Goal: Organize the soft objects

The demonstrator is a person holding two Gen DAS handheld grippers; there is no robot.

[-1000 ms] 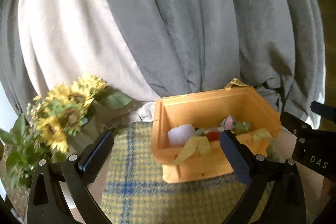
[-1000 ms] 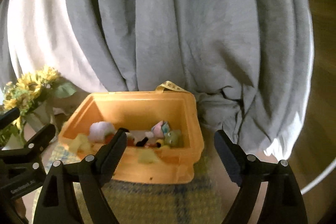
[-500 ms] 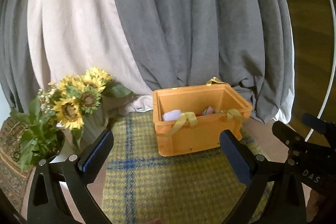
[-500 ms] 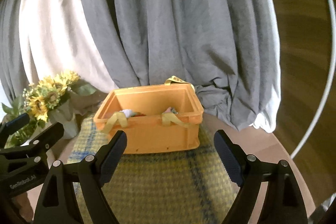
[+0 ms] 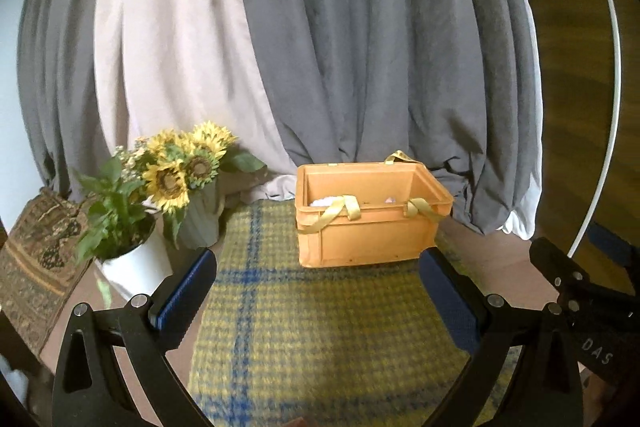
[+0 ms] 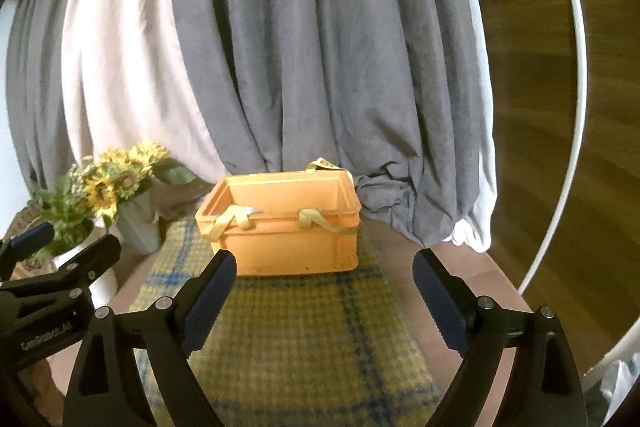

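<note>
An orange plastic crate (image 5: 368, 223) with pale yellow straps (image 5: 340, 209) over its front rim stands on a yellow-and-blue plaid cloth (image 5: 320, 327). It also shows in the right wrist view (image 6: 284, 227). Only slivers of soft things show over its rim: something white (image 5: 322, 202) and something pink (image 5: 389, 199). My left gripper (image 5: 316, 291) is open and empty, well short of the crate. My right gripper (image 6: 324, 291) is open and empty, also back from the crate. Each gripper shows at the edge of the other's view.
Sunflowers in a grey vase (image 5: 188, 179) and a green plant in a white pot (image 5: 132, 267) stand left of the cloth. Grey and white curtains (image 5: 360, 47) hang behind the crate. A white hoop (image 6: 576, 107) curves at the right. A patterned rug (image 5: 32, 259) lies far left.
Both grippers have pulled back and lowered away from the crate, which now looks smaller and farther. Its contents have dropped out of sight behind the rim. Both stay open.
</note>
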